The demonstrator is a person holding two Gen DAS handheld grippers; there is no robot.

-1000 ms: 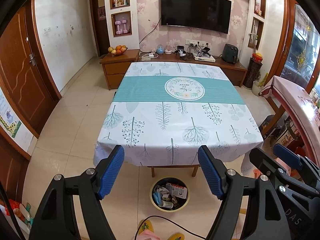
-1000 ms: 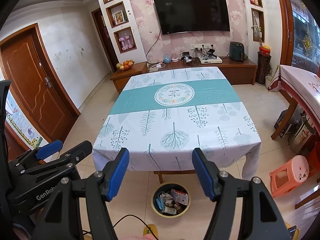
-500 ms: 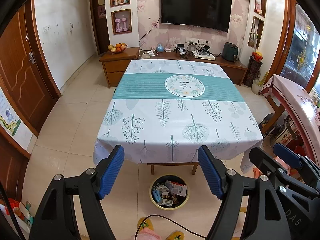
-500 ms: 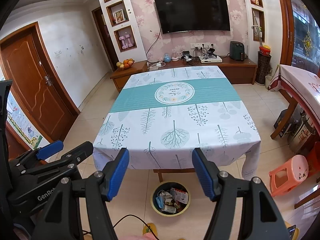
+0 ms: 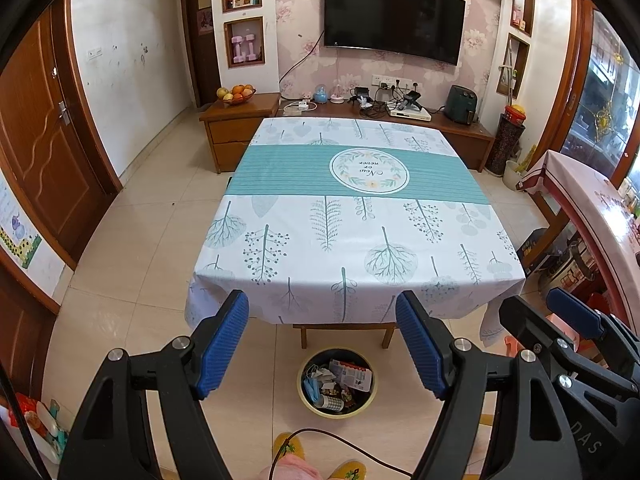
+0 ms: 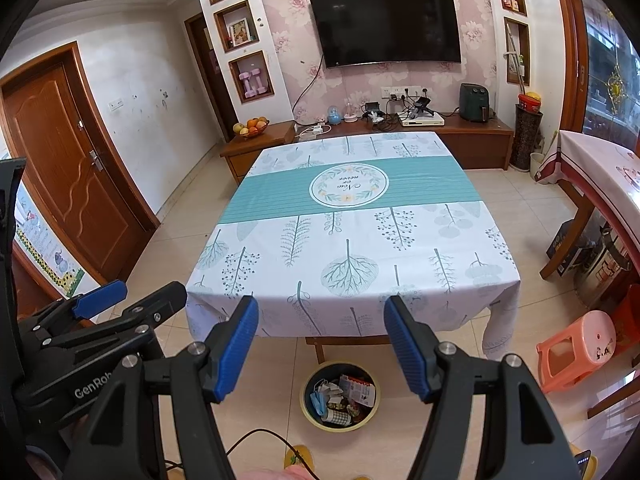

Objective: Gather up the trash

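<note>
Tablecloth (image 5: 352,240) reads "Non ... never" (upside down) | left gripper (image 6: 96,300) "GenRob" | both jaws wide apart, holding nothing

A table (image 5: 280,148) is covered by a leaf-printed tablecloth (image 5: 352,240). On the tiled floor (image 5: 140,248), below the table's near edge, a trash-filled bin (image 5: 337,382) is set.

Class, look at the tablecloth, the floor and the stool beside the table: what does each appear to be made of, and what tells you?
Tablecloth: probably wipeable plastic or coated fabric; smooth with stiff folds at the corners.
Floor: glazed ceramic tile, likely; glossy with grout lines.
Stool: moulded plastic, it seems; one-piece pink-orange body with a dull sheen.
</note>
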